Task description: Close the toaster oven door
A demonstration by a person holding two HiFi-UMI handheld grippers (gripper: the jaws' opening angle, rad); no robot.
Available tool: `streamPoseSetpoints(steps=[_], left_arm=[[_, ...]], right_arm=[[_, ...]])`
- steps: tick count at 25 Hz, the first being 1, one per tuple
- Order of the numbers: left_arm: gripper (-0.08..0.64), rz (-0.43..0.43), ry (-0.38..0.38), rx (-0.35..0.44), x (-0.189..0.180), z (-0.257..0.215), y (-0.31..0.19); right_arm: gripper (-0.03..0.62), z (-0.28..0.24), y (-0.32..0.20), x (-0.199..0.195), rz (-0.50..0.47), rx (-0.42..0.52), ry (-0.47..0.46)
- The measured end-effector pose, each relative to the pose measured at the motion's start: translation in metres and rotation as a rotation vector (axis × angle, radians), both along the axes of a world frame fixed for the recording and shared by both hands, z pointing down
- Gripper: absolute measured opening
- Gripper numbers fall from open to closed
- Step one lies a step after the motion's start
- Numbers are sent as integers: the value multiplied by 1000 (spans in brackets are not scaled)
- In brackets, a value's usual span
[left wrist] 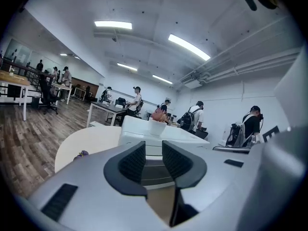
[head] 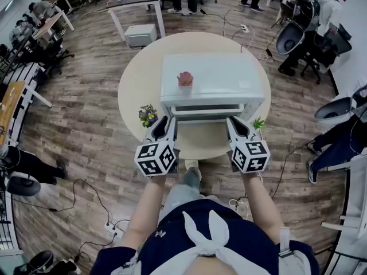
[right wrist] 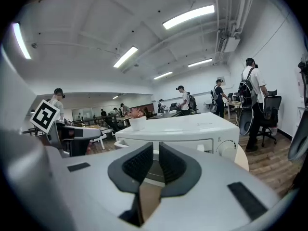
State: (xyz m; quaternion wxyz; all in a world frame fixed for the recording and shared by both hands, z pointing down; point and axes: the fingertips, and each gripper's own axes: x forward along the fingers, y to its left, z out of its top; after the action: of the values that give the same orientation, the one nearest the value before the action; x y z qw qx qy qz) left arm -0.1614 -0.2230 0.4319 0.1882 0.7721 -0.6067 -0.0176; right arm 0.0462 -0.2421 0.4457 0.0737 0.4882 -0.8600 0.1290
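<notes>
On the table (head: 135, 90), the toaster oven door (head: 206, 111) lies open; your left gripper (head: 164, 121) and right gripper (head: 234, 121) flank it, jaws parted, empty.

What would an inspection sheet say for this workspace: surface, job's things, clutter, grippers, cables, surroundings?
Surface: round table, pale top.
Job's things: white toaster oven; its door seems not fully shut.
Clutter: pink potted plant on the oven; purple flowers and green sprig on the table.
Grippers: left hand-held gripper open, empty; right hand-held gripper narrowly open, empty.
Cables: floor cables near the table.
Surroundings: office; people at desks; wooden floor.
</notes>
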Motion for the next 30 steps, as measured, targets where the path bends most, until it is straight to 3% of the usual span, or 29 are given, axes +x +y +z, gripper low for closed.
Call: streamPoseSetpoints(steps=[4, 17, 23, 30], left_arm=[[75, 50, -10, 11, 16, -1, 20], [21, 168, -62, 50, 68, -7, 71], [21, 182, -114, 57, 86, -10, 83], [21, 180, -122, 47, 91, -8, 91]], right_arm=[[6, -2, 17, -8, -13, 15, 7], [3, -7, 69, -20, -76, 20, -2], [3, -10, 81, -21, -93, 23, -11], [3, -10, 90, -25, -111, 24, -17]])
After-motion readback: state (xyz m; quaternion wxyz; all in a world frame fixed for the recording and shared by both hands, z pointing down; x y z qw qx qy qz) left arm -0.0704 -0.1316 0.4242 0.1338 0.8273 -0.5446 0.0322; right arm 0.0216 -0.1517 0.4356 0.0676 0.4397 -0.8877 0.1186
